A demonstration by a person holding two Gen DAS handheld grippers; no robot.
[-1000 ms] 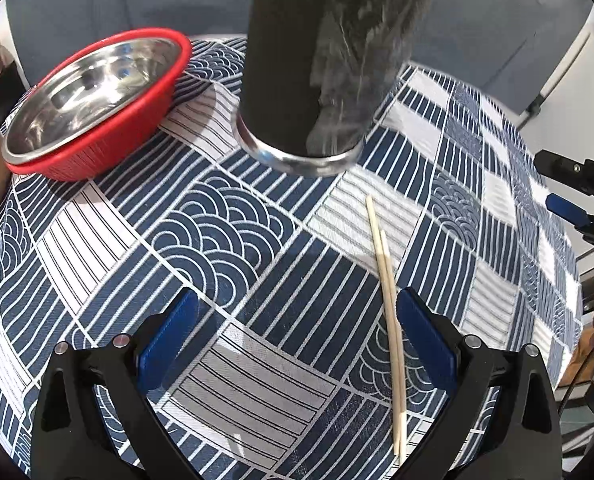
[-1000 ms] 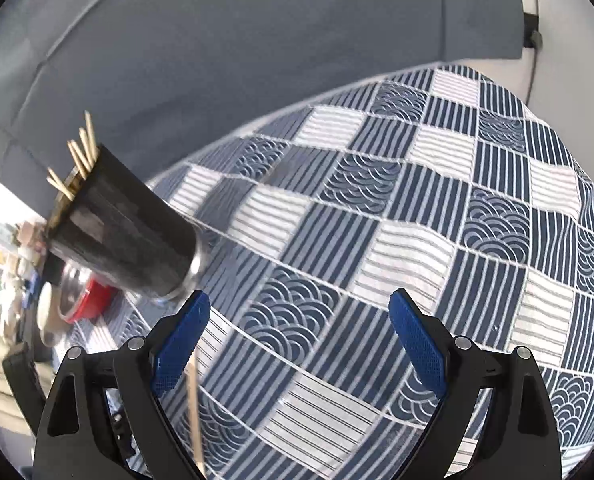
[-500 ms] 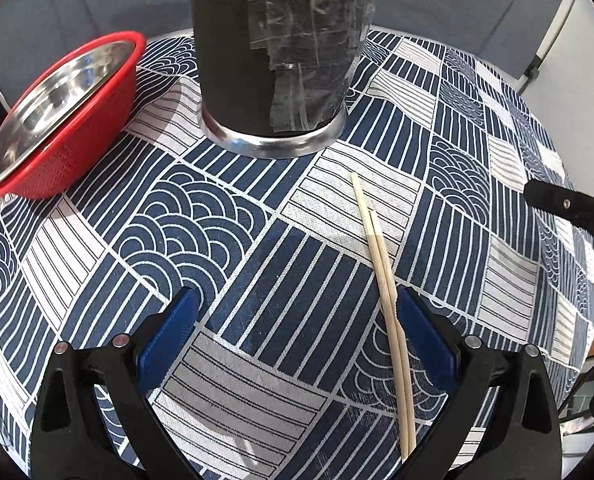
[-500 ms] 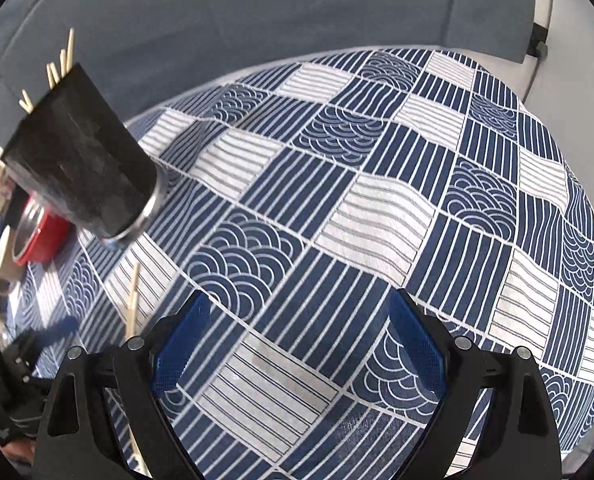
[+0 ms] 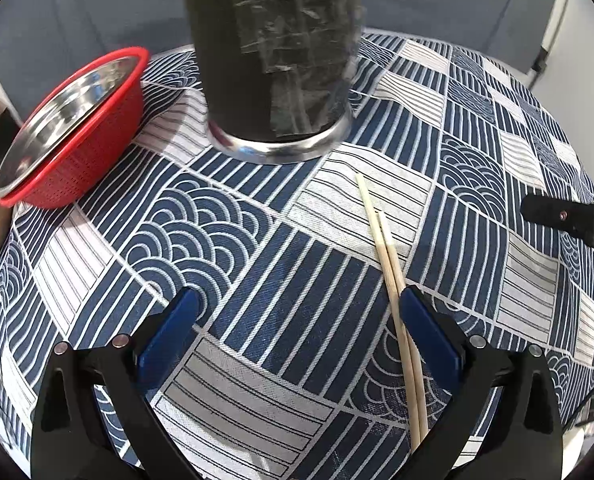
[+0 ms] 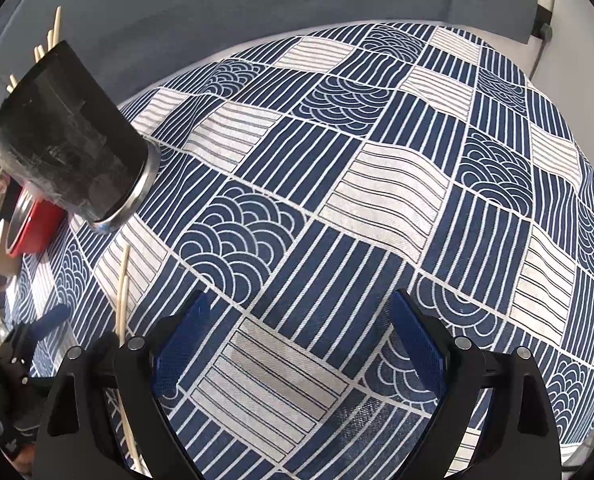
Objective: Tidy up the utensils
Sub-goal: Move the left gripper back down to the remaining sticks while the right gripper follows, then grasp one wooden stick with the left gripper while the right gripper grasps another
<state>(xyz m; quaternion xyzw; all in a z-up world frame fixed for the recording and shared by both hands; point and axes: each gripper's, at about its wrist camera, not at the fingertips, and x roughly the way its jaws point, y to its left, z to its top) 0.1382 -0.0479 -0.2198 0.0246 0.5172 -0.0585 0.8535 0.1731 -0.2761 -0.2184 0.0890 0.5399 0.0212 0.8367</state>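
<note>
A pair of pale wooden chopsticks (image 5: pixel 393 284) lies on the blue and white patterned cloth, running from near the holder back under my left gripper's right finger. My left gripper (image 5: pixel 299 308) is open, low over the cloth, and holds nothing. A tall black utensil holder (image 5: pixel 275 52) with a steel base stands just beyond it. From the right wrist view the holder (image 6: pixel 69 136) is at the far left with several chopstick tips sticking out of its top, and the loose chopsticks (image 6: pixel 121 292) lie left of my right gripper (image 6: pixel 297 318), which is open and empty.
A red colander with a steel bowl (image 5: pixel 67 128) inside sits left of the holder. The tablecloth (image 6: pixel 377 184) spreads wide to the right, with a dark backdrop behind. A black part of the right gripper (image 5: pixel 569 218) shows at the right edge of the left wrist view.
My left gripper has moved forward and right, so the chopsticks now run beside its right finger. The right gripper has swung so the holder and chopsticks sit lower and nearer at its left.
</note>
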